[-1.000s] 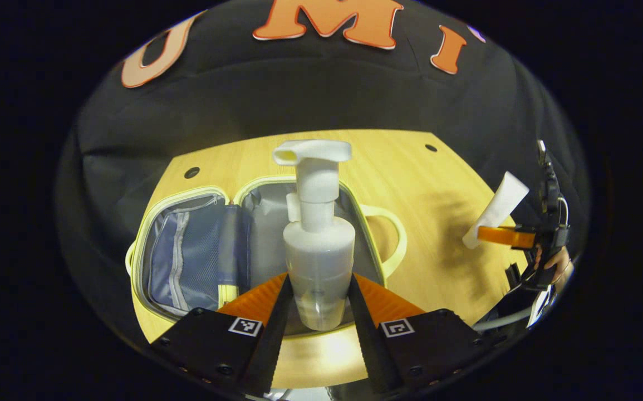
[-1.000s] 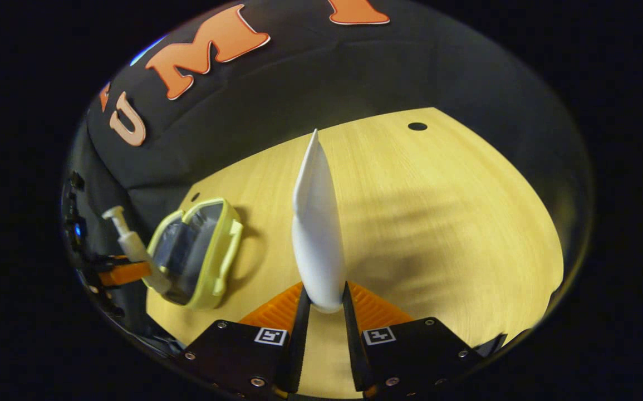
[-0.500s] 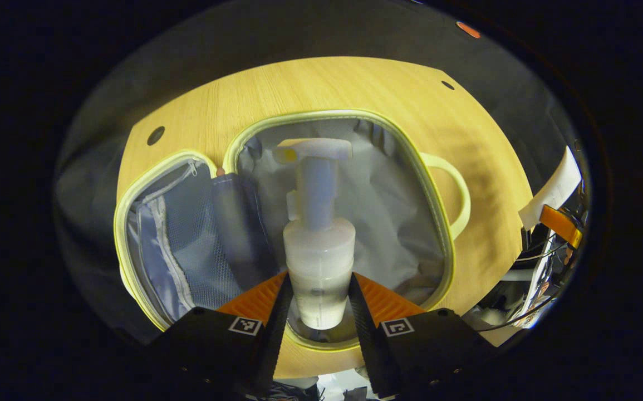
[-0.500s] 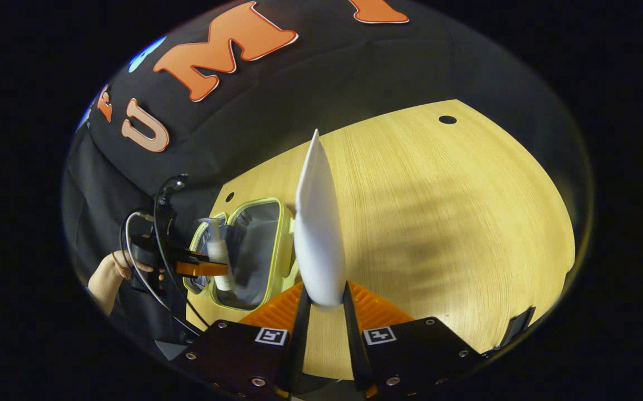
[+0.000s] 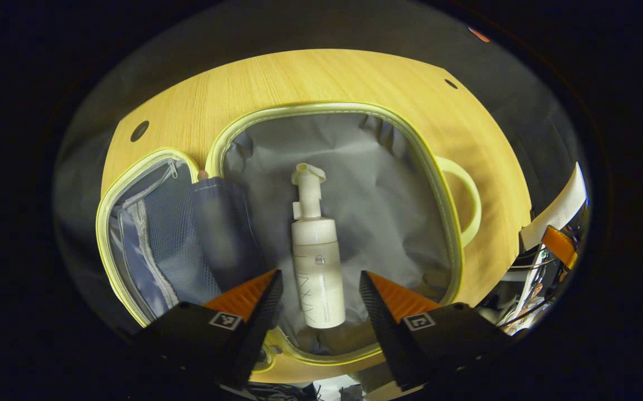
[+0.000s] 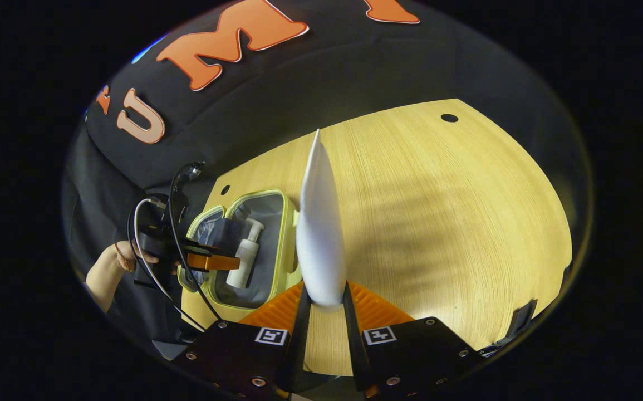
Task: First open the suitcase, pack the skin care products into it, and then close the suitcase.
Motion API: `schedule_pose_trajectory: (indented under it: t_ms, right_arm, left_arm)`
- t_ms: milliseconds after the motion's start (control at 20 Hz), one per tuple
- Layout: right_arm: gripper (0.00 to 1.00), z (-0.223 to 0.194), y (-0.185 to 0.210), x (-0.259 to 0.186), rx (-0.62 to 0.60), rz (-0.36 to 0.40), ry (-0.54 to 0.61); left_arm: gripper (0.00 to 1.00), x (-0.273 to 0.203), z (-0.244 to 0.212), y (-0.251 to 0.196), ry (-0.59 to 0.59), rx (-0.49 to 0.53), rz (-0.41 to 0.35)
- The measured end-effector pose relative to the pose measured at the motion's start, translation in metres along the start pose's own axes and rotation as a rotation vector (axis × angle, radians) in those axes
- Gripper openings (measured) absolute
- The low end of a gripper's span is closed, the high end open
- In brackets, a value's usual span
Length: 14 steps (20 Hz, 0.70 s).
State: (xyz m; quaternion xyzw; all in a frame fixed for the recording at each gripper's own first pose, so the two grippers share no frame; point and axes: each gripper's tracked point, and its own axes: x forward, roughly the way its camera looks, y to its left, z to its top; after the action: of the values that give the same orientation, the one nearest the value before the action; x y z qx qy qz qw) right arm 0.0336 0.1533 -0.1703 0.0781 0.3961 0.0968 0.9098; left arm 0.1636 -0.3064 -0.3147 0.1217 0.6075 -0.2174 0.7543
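Yellow-trimmed, grey-lined soft suitcase (image 5: 443,189) lies open on pale wooden table (image 5: 310,78); white pump bottle (image 5: 315,256) lies inside, off spread-fingered left gripper (image 5: 317,292); right gripper (image 6: 324,303) pinches white tube (image 6: 318,234) over table; tube & closing left.

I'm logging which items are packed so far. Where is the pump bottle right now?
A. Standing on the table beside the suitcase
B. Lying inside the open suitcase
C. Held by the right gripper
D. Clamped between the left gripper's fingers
B: the pump bottle lies on the grey lining of the open suitcase, and the left gripper is open above it, fingers clear of it.
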Motion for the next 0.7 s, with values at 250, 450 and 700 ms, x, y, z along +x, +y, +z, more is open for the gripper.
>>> schedule_pose_trajectory:
  t_ms: [250, 450, 700]
  right_arm:
    - [0.35, 0.008, 0.046, 0.000, -0.052, 0.062, 0.080]
    - [0.35, 0.001, 0.110, 0.015, -0.093, 0.153, 0.210]
    - [0.35, -0.024, 0.150, 0.065, -0.179, 0.154, 0.404]
  left_arm:
    - [1.00, -0.055, 0.014, 0.019, -0.316, 0.001, 0.120]
    - [1.00, -0.134, 0.010, 0.041, -0.608, -0.068, 0.222]
    - [0.99, -0.220, -0.022, 0.087, -0.816, -0.135, 0.352]
